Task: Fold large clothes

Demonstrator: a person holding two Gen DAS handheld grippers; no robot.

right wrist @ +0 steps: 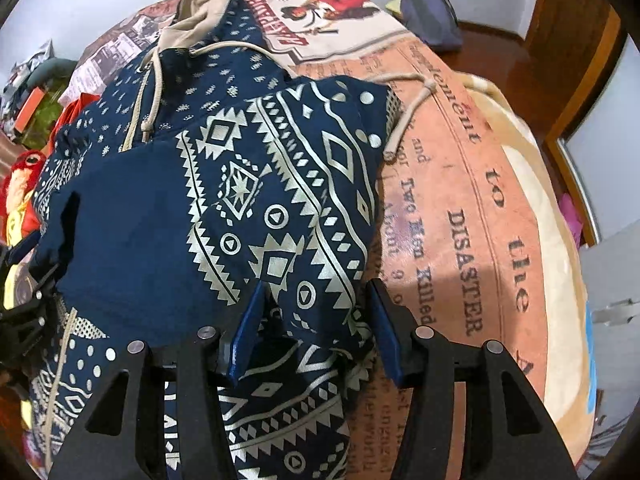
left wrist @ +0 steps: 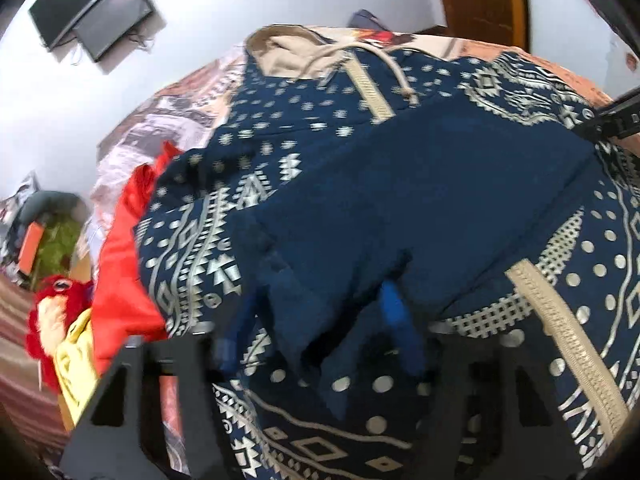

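Left wrist view showed the hoodie (left wrist: 400, 168) spread over the bed (left wrist: 192, 96), hood (left wrist: 280, 54) at the far end, with a plain navy panel folded across its middle. Cloth from that panel hung down between the blue fingers (left wrist: 394, 312) of the left hand-held gripper (left wrist: 320, 320); the picture was blurred and one finger was mostly buried, so whether the jaws were pinching the fabric or only stood around it could not be told. A red garment (left wrist: 124, 264) and a plush toy (left wrist: 52, 300) lay just beside the hoodie's left edge, apart from the fold.

Right wrist view was sharper. The right hand-held gripper (right wrist: 316, 316) stood wide apart, with the patterned side of the hoodie (right wrist: 280, 184) lying slack between its fingers (right wrist: 248, 320) and gripped by neither. That side had been laid over the body, probably so the garment would narrow into a strip before being folded lengthwise. A drawstring (right wrist: 404, 120) trailed off onto the printed blanket (right wrist: 472, 208), loose and outside the fold; it seemed likely to need tucking in. The spread jaws suited either a release or a fresh grasp at the hem, and which could not be judged
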